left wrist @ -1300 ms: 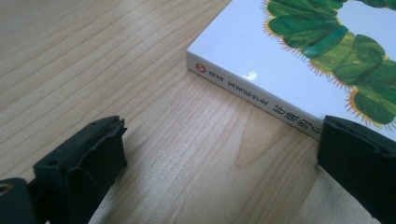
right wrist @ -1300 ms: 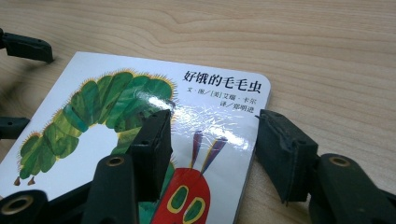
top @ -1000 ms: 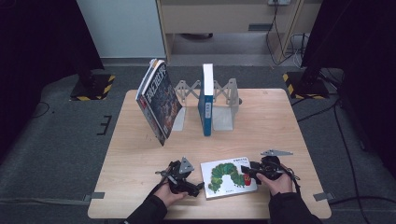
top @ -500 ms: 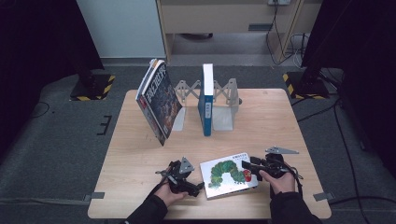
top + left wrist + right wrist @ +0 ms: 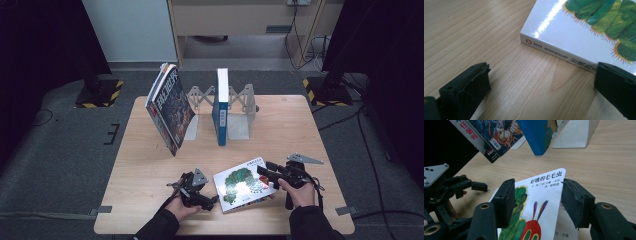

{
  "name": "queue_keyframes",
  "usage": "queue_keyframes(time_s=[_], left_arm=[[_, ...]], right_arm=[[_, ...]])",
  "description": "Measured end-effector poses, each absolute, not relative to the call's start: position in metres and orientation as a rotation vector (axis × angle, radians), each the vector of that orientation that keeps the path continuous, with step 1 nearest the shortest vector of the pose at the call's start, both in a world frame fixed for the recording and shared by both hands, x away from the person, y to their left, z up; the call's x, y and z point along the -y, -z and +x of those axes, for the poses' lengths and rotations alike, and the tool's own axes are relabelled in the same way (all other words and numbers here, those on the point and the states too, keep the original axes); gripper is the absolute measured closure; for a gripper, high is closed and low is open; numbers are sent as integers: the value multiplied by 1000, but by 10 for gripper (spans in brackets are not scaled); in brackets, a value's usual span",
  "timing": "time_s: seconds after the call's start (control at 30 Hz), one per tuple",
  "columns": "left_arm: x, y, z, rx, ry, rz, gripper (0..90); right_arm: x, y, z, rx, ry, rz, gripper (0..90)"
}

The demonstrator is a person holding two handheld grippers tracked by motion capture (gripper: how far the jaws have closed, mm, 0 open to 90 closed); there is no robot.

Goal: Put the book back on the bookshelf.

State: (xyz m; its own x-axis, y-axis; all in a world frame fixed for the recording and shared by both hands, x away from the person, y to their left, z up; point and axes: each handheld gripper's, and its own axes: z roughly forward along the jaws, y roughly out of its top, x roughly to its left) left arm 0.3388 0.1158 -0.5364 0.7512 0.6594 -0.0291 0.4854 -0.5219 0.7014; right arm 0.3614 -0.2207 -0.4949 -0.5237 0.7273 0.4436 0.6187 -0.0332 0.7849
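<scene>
— Where is the caterpillar book [image 5: 243,183]?
— Flat on table [image 5: 150,170], btw my two grippers. Right gripper [image 5: 536,200] is spread wide over its cover, grasping nothing. Left gripper [image 5: 541,82] also released, book spine just ahead.

A wooden table [image 5: 150,165] bears a caterpillar book [image 5: 242,183] and a bookstand [image 5: 240,117].

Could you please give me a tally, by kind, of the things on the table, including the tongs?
Books: 3 (caterpillar picture book lying flat, blue book upright in the rack, dark-cover book leaning)
Metal book rack: 1
Tongs: 2 (left tongs, right tongs)
Total: 6
</scene>
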Motion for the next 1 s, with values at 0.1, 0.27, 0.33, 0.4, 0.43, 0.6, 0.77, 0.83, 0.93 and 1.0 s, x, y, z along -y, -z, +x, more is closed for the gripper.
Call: queue_keyframes(time_s=[0.1, 0.27, 0.33, 0.4, 0.43, 0.6, 0.77, 0.83, 0.93, 1.0], left_arm=[[-116, 536, 339, -851, -310, 2228, 0], [-116, 536, 340, -847, -308, 2230, 0], [-116, 536, 340, -848, -308, 2230, 0], [-116, 536, 340, -847, -308, 2230, 0], [-116, 536, 340, -847, -308, 2230, 0], [-116, 536, 340, -846, -308, 2230, 0], [-116, 536, 340, -844, -307, 2230, 0], [-116, 536, 340, -844, -307, 2230, 0], [-116, 536, 340, -840, -306, 2232, 0], [-116, 536, 340, -839, -305, 2232, 0]], right_arm=[[220, 495, 361, -2121, -1602, 1480, 433], [219, 496, 358, -2140, -1604, 1486, 434], [220, 496, 357, -2142, -1603, 1479, 441], [220, 496, 357, -2154, -1606, 1480, 448], [220, 497, 357, -2175, -1601, 1487, 460], [212, 502, 357, -2261, -1553, 1473, 458], [210, 505, 358, -2293, -1520, 1476, 478], [209, 506, 359, -2315, -1497, 1475, 482], [207, 509, 360, -2337, -1481, 1479, 482], [206, 510, 361, -2347, -1480, 1492, 482]])
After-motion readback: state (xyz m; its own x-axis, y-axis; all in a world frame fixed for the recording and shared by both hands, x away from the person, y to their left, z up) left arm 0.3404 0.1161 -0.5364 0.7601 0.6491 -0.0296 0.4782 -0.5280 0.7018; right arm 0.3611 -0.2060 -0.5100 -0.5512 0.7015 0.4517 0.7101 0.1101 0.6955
